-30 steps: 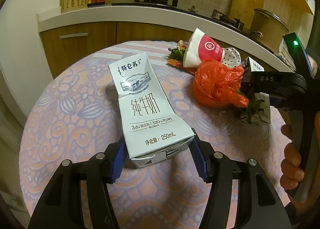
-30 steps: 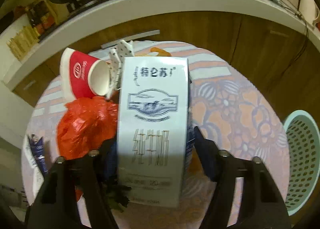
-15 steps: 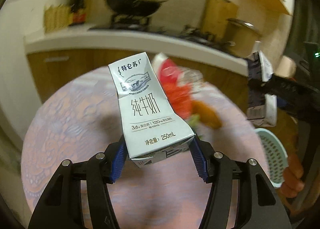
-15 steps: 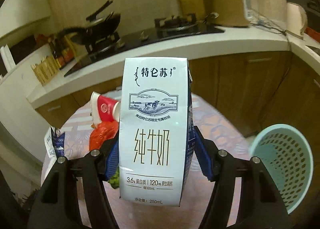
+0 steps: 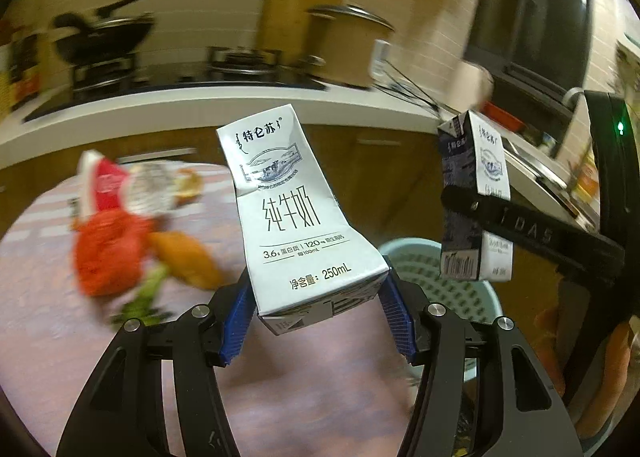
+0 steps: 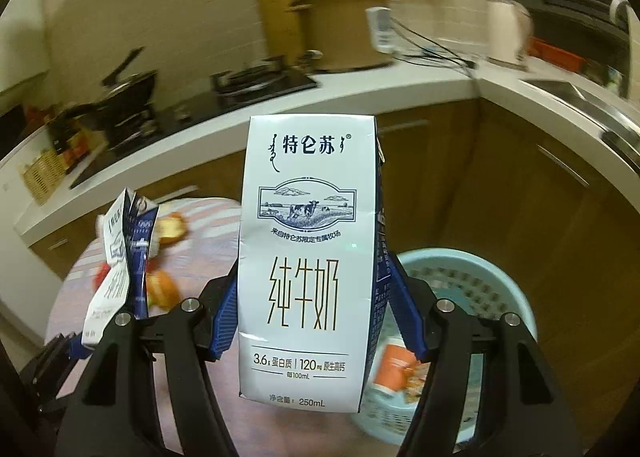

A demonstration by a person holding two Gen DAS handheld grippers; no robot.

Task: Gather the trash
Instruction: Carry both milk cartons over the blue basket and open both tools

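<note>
My left gripper [image 5: 316, 321] is shut on the base of a dented white milk carton [image 5: 296, 225], held in the air above the table's edge. In the right wrist view my right gripper [image 6: 312, 309] is shut on a second, undented milk carton [image 6: 308, 257], upright and held over the near rim of a light blue basket [image 6: 460, 255]. That basket stands below the table on the right and holds an orange cup [image 6: 394, 371]. On the table lie a red plastic bag [image 5: 108, 253], a red paper cup [image 5: 104, 185], an orange peel [image 5: 188, 257] and some greens.
A patterned cloth covers the round table [image 5: 300, 397]. Behind it runs a white kitchen counter [image 5: 240, 97] with a stove, a wok and a pot. Wooden cabinet doors [image 6: 520, 197] stand behind the basket. A person's hand [image 5: 616, 369] grips the right tool's handle.
Both grippers have lifted their cartons off the table and swung right. The basket has come into both views, and the trash pile has slid to the left.
</note>
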